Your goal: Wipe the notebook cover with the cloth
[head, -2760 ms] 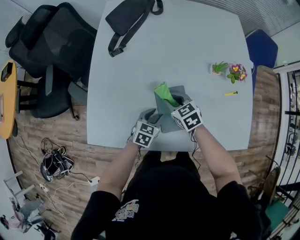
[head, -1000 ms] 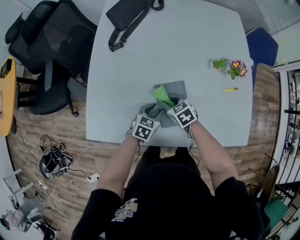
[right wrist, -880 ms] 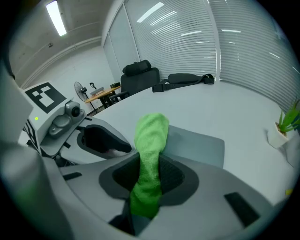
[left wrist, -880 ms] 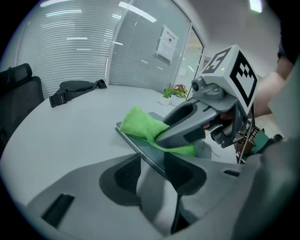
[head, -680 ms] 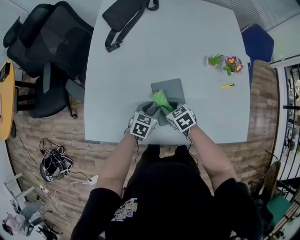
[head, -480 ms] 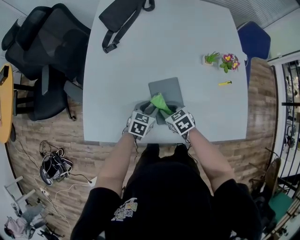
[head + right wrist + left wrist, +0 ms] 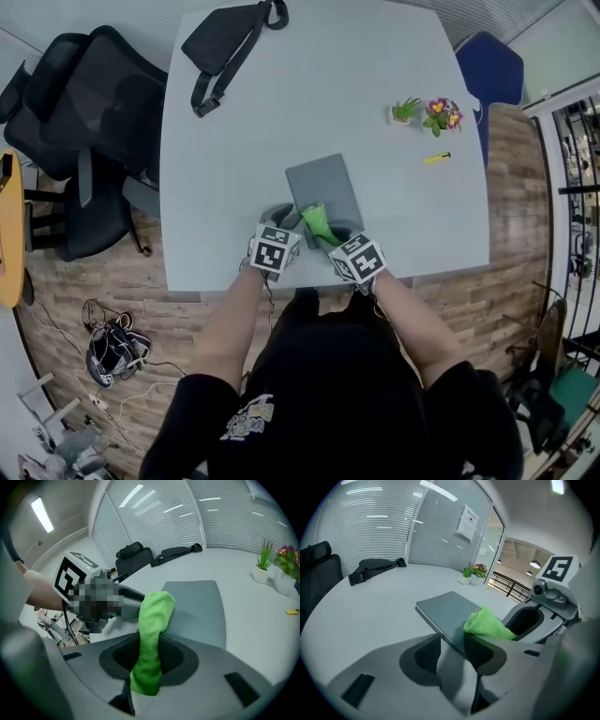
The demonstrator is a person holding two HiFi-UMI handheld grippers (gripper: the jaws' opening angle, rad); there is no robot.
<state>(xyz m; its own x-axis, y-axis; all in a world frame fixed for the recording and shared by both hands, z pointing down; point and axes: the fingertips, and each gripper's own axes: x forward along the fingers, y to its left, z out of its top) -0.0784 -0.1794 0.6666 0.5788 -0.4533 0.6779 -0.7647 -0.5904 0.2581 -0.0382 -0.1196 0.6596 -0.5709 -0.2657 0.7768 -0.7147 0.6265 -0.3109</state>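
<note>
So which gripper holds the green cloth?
The right gripper: the cloth is pinched between its jaws. The left gripper has its jaws apart at the near corner of the notebook.

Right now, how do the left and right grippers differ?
Right gripper is shut on the cloth; left gripper has its jaws apart with the notebook corner between them, grip unclear. Right gripper's cloth lies on the notebook's near end; left gripper sits at its near left corner. Both are at the notebook's near end.
</note>
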